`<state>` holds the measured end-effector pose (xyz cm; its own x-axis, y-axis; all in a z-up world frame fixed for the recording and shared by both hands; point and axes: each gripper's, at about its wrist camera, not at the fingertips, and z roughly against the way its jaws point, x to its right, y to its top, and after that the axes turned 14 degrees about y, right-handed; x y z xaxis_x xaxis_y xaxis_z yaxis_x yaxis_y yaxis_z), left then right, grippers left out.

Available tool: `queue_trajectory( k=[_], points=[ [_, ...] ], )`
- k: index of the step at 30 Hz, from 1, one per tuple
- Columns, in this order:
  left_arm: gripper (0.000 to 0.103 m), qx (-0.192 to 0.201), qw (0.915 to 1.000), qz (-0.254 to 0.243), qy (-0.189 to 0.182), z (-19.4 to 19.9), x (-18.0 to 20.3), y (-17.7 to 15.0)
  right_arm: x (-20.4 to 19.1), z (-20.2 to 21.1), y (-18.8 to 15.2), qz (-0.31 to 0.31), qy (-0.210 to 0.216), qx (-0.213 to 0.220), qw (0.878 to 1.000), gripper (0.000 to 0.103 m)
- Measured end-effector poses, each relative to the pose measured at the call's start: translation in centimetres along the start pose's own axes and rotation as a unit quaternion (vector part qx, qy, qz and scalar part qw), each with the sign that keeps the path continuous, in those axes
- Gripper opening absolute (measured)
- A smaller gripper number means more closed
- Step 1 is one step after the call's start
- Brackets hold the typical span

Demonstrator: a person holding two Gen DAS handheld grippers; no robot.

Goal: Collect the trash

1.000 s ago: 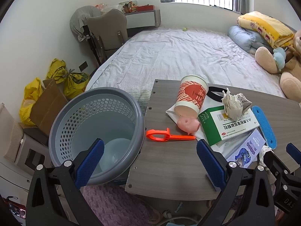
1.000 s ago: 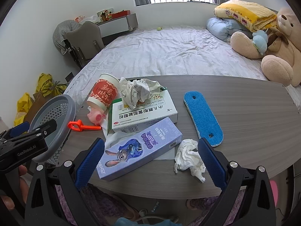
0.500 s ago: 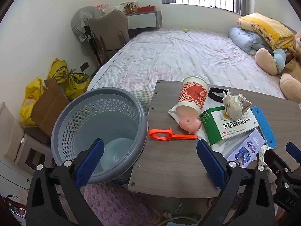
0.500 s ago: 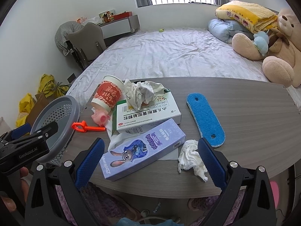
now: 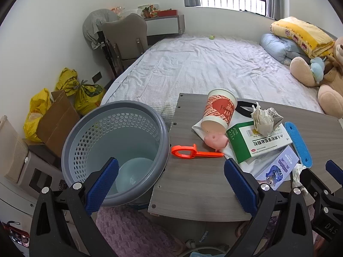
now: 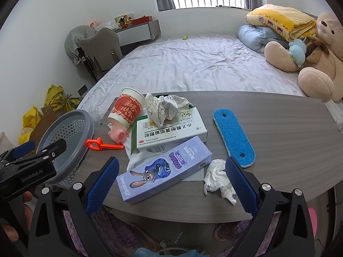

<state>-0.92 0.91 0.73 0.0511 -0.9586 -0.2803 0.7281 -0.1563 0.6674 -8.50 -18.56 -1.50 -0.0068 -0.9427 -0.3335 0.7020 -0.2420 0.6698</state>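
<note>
Left wrist view: the left gripper (image 5: 170, 183) is held level, jaws spread wide and holding nothing. Its left finger sits over the grey perforated basket (image 5: 137, 109); its right finger sits over the near part of the counter (image 5: 193, 182). The basket stands off the counter's left edge, rim touching or just beside that edge, with a pale round item in its bottom. On the counter, near the left edge, lies an orange plastic clip (image 5: 193, 152). Beyond it a red paper cup (image 5: 219, 109) lies tilted, mouth toward the camera, with a pink pig toy (image 5: 215, 140) just below the mouth. A green-and-white medicine box (image 5: 259, 142) carries a crumpled paper ball (image 5: 265, 118) on its far end.

Right wrist view: the right gripper (image 6: 170, 183) is also level and fully parted — nothing between the fingers. It hovers at the counter's near edge, above a purple cartoon-rabbit box (image 6: 165, 168) that lies diagonally between the fingers. A crumpled white tissue (image 6: 217, 177) lies near the near edge, just beside the right finger. A blue scrub pad (image 6: 233, 138) lies flat toward the counter's right side, apart from the boxes. The left gripper appears at the left border — in front of the basket.
</note>
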Motion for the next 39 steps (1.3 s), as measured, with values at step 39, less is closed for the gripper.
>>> queue_trajectory(
  k=[39],
  points=[
    [0.097, 0.0, 0.9999, -0.012, -0.009, 0.2, 1.1, 0.1, 0.8, 0.0, 0.2, -0.006, 0.007, -0.001, 1.0, 0.095]
  ],
)
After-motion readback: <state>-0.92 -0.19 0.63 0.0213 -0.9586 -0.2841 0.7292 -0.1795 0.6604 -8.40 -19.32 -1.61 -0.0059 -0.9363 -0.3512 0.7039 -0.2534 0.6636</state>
